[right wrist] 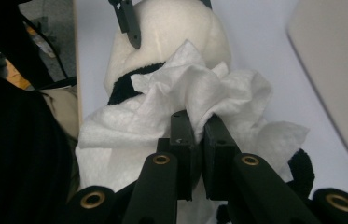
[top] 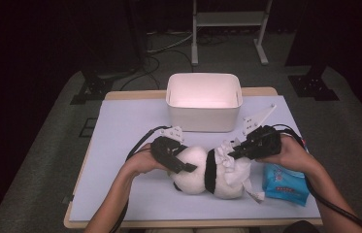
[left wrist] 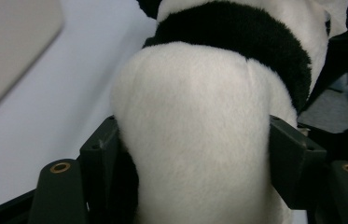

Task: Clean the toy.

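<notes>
A black-and-white panda plush lies on its side at the table's front middle. My left gripper comes in from the left, and its jaws press on both flanks of the plush's white rounded part. From the right, my right gripper is shut on a crumpled white wipe that rests against the plush. In the right gripper view the wipe bunches up from between the closed jaws of my right gripper, with the plush just beyond. My left gripper straddles the plush.
A white open bin stands behind the plush at the table's far middle. A blue pack of wipes lies at the front right, under my right forearm. The pale mat covers the tabletop, bare on the left side.
</notes>
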Motion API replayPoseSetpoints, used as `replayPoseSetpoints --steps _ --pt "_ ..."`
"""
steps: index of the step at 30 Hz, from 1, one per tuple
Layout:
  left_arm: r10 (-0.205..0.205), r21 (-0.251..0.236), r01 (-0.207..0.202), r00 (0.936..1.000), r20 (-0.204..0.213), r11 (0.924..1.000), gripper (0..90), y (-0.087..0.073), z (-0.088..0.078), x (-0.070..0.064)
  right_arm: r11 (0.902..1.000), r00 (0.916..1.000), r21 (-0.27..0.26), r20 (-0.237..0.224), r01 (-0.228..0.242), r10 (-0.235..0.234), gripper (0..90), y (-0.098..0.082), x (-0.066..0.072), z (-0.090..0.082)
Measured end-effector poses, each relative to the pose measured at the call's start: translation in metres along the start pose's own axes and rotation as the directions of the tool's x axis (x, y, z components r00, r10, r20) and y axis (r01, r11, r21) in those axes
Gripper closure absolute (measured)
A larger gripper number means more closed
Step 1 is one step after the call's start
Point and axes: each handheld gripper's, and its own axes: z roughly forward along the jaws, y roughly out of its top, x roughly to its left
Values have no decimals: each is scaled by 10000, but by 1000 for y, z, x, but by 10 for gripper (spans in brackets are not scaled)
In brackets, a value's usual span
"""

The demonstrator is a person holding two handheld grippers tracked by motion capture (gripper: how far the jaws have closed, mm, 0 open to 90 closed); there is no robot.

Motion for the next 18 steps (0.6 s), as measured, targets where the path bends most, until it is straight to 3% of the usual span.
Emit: replayPoseSetpoints --steps 6,10,13,18 --pt "719 -158 -730 9953 -645 9972 299 8 -4 -7 9999 9994 -91 335 117 -114 834 16 -7 -1" --pt "653 0 -654 9959 -623 9979 288 4 -3 -11 9994 9994 330 315 132 -143 832 18 -8 7" --pt "322 -207 -332 9985 -447 9992 257 -3 -2 -15 9994 9999 316 -3 130 -130 833 11 -6 11" --pt "256 -198 -262 9992 -319 9995 176 -6 -3 -19 9994 9992 238 -327 244 -236 835 3 3 12"
